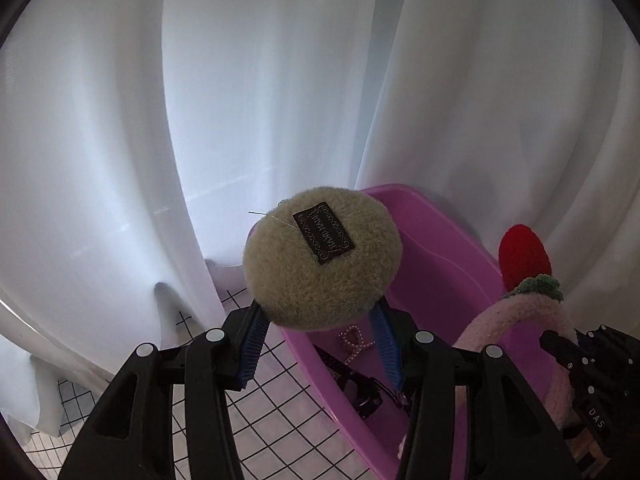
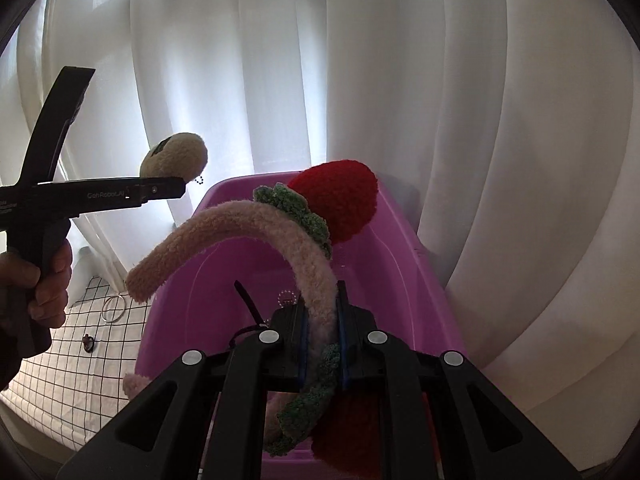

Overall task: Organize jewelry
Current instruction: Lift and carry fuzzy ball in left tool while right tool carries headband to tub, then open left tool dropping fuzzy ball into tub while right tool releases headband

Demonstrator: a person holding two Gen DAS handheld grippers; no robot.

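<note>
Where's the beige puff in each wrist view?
Left wrist: beige puff centre frame, between the left gripper's fingers.
Right wrist: upper left, small, above the left gripper, seen side-on.
Shared landmark: purple bin, behind the puff in both.

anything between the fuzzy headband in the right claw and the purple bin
Nothing visible. The pink headband, clamped in the right claw, hangs over the open purple bin. The left claw holds its beige puff off to the side.
</note>
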